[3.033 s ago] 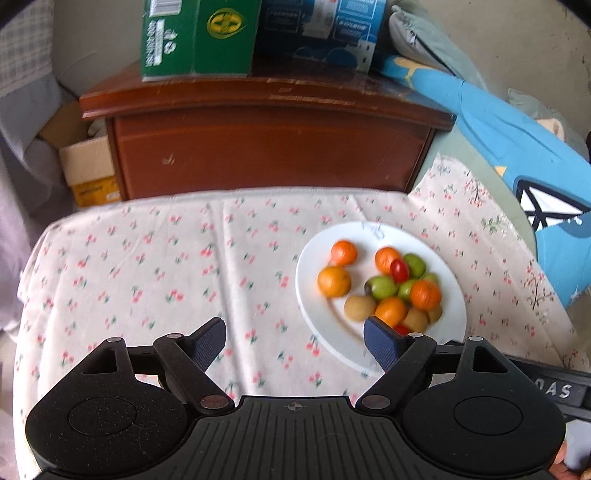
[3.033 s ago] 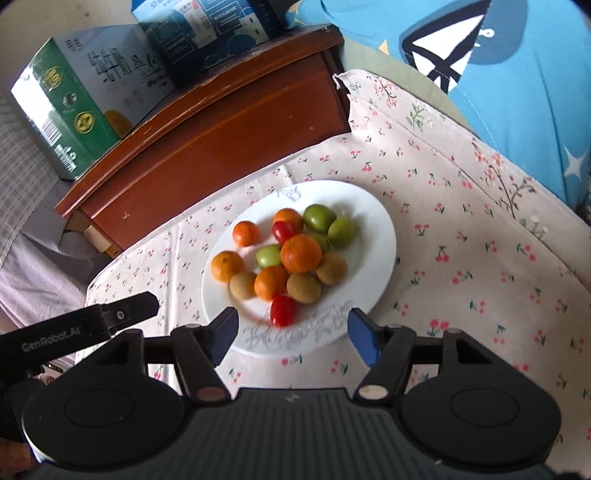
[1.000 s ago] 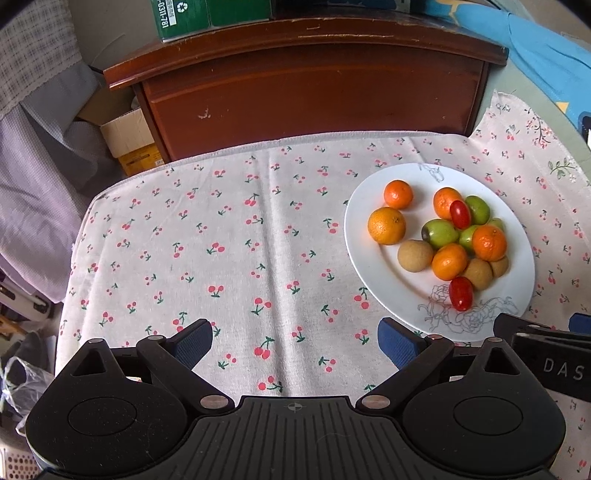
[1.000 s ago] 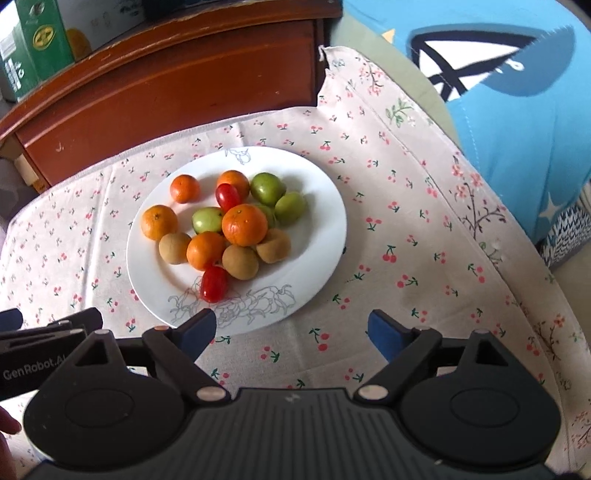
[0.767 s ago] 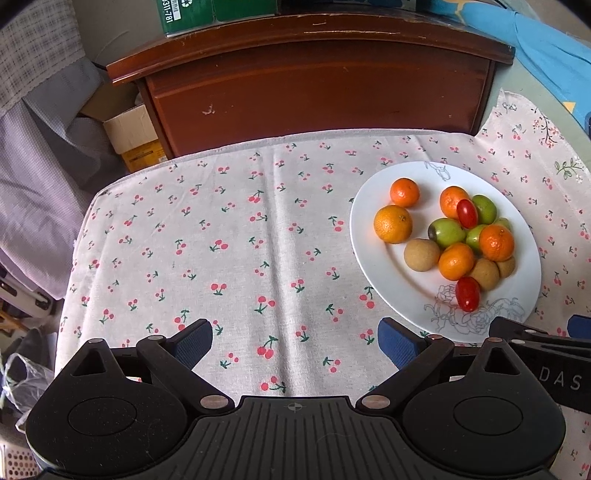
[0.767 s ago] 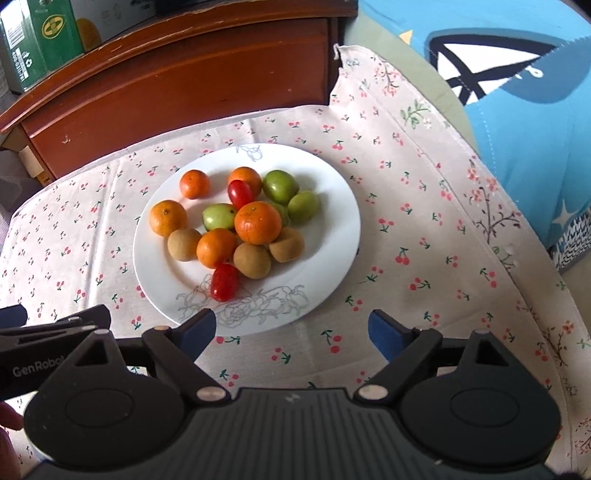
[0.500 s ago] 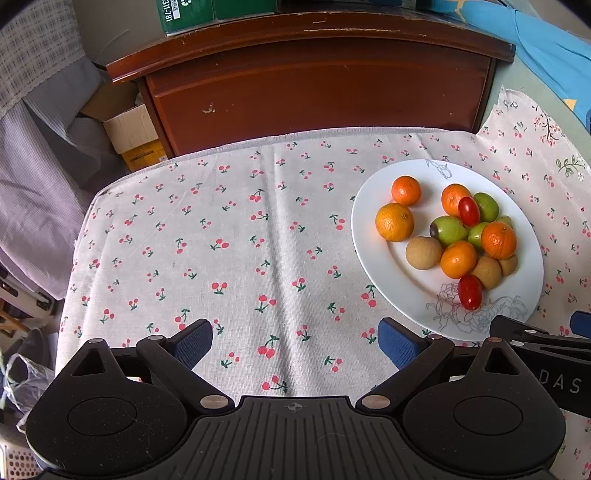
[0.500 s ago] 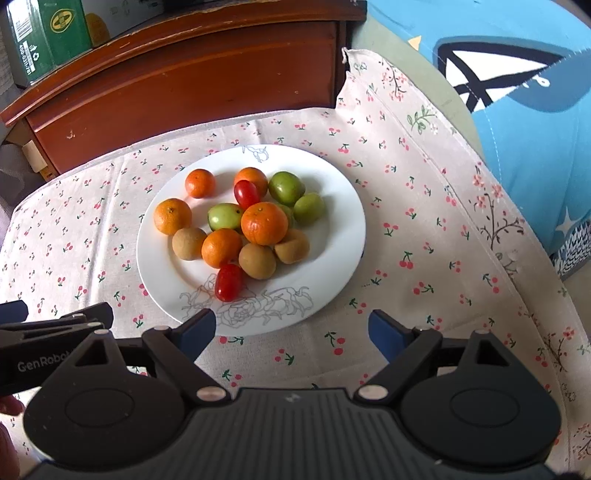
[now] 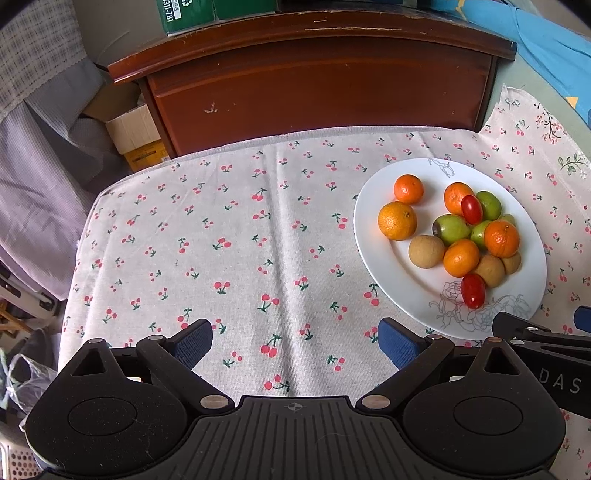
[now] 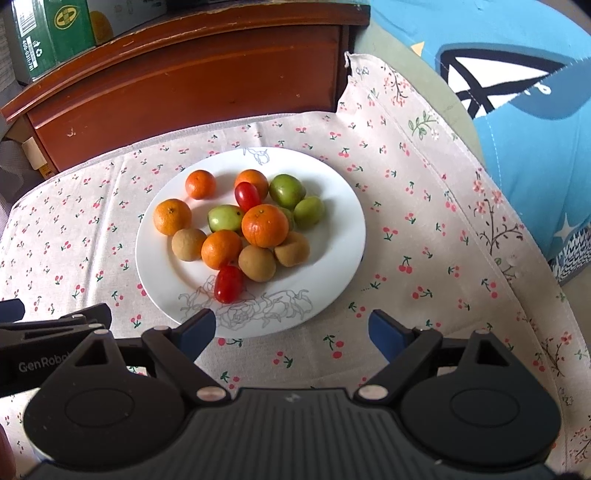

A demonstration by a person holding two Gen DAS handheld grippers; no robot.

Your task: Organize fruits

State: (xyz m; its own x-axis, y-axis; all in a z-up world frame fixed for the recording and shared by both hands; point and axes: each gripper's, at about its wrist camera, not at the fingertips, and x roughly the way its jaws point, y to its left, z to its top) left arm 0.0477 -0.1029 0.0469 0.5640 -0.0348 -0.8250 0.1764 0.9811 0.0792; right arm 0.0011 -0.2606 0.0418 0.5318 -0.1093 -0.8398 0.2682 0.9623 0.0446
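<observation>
A white plate (image 10: 332, 206) (image 9: 376, 273) on the cherry-print cloth holds a heap of small fruit: several oranges (image 10: 265, 225) (image 9: 397, 220), green fruits (image 10: 286, 191), brown fruits (image 10: 257, 263) and two red cherry tomatoes (image 10: 229, 283) (image 9: 472, 290). My right gripper (image 10: 291, 332) is open just in front of the plate's near rim, nothing between its fingers. My left gripper (image 9: 295, 341) is open over bare cloth, left of the plate, also holding nothing. Each gripper's side shows at the edge of the other's view.
A dark wooden cabinet (image 9: 317, 88) stands behind the table with a green carton (image 10: 48, 33) on top. Blue bedding (image 10: 517, 92) lies to the right. A cardboard box (image 9: 135, 134) and purple fabric (image 9: 33, 177) sit at the left. The cloth (image 9: 221, 236) stretches left of the plate.
Three seconds ago both views sat lower and the right one was tilted. Over the last second the plate drifted slightly in both views; both grippers stayed open and took nothing.
</observation>
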